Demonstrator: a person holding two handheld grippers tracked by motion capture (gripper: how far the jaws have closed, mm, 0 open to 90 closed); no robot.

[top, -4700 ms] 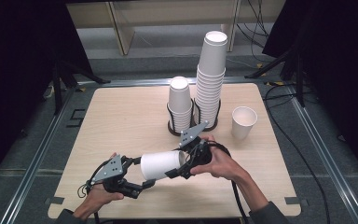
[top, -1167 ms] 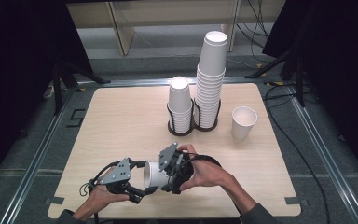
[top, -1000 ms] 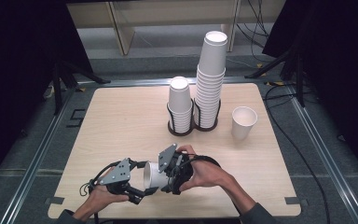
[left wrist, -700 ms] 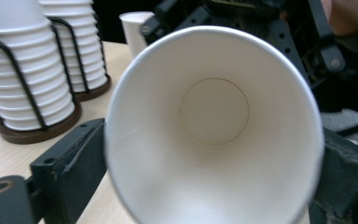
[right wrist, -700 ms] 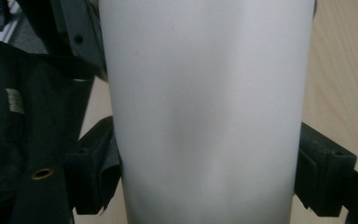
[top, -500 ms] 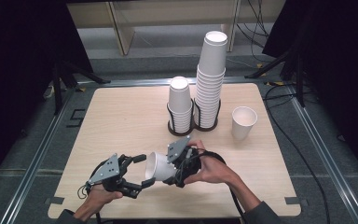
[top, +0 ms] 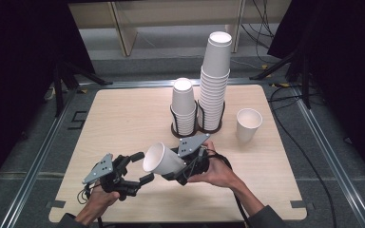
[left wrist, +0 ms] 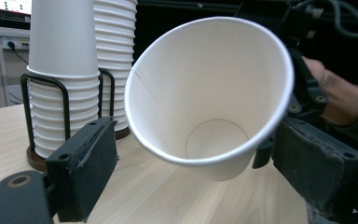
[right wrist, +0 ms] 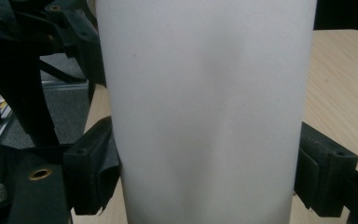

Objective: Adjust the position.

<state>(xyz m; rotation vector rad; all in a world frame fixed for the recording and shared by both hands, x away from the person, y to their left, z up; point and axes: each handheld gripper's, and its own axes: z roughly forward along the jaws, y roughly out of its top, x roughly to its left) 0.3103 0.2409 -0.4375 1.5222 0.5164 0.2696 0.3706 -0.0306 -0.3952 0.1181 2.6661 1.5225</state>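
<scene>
Right claw (top: 178, 170) grips the paper cup (top: 164, 161) level, long axis 9-to-3, mouth facing 9 o'clock. Left claw (top: 142, 167) waits there empty, jaws apart and just opening wider.

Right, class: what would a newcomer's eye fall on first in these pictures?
First, the white paper cup held sideways over the table's near edge: the right gripper is shut on it, and its open mouth faces the left gripper. Next, the tall cup stack at the far middle of the table, towering over the shorter stack beside it.
</scene>
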